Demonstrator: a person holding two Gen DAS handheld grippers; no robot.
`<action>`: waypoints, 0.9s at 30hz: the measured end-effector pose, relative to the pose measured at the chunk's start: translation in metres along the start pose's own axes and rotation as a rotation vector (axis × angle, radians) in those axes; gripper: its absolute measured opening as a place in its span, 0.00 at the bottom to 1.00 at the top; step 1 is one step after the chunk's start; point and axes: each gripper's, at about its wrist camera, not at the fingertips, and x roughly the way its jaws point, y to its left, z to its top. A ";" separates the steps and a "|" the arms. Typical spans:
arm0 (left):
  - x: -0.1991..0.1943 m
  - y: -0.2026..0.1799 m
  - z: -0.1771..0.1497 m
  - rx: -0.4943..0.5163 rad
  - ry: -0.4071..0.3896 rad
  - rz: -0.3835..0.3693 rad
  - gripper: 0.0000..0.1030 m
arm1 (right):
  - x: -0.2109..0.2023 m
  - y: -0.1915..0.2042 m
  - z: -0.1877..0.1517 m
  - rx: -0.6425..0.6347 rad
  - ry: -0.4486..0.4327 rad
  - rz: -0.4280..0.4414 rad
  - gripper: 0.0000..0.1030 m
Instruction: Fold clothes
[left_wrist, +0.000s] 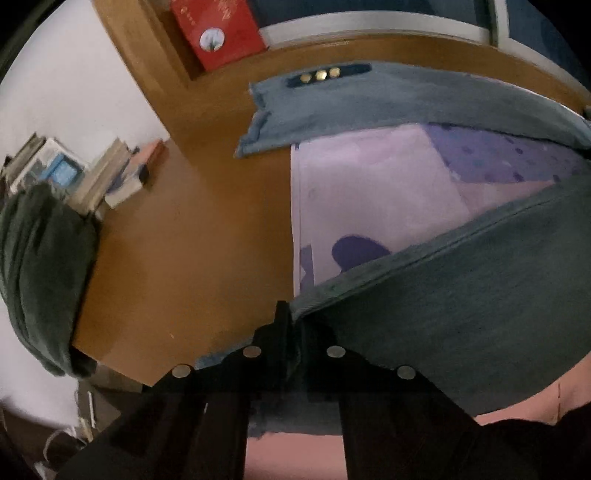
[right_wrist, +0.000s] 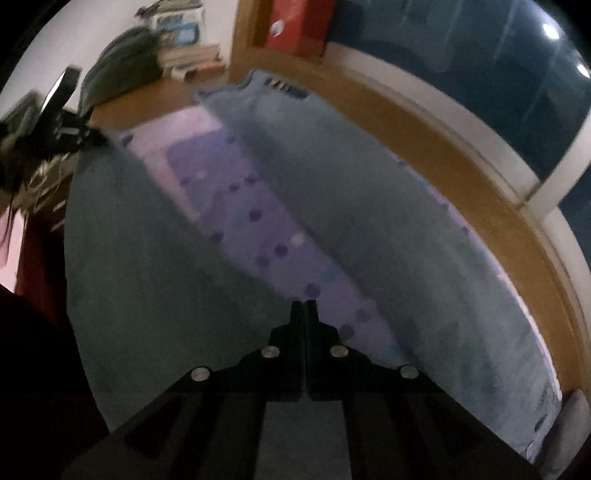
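Left wrist view: jeans (left_wrist: 461, 295) hem is pinched by left gripper (left_wrist: 291, 314), right gripper (right_wrist: 306, 310) jaws pressed together, folding barely begun

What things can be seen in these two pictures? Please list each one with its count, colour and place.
jeans: one pair, blue-grey, spread on the mat, three brass buttons at the far end
mat: one, lilac with purple dots, under the jeans
table: one, brown wood
box: one, red, far end of the table
books: a stack, mixed colours, left edge
dark cloth: one, dark green, left table edge
left gripper: black, shut on the jeans' hem
right gripper: black, shut over the jeans
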 end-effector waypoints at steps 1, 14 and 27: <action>-0.007 0.004 0.003 -0.006 -0.013 -0.013 0.04 | -0.002 -0.003 0.005 0.019 -0.004 0.005 0.00; -0.018 0.044 0.074 -0.031 0.021 -0.273 0.04 | 0.055 0.004 0.016 0.027 0.180 0.070 0.12; 0.012 0.049 0.102 -0.084 0.091 -0.326 0.04 | 0.055 -0.028 0.039 0.034 0.155 0.097 0.00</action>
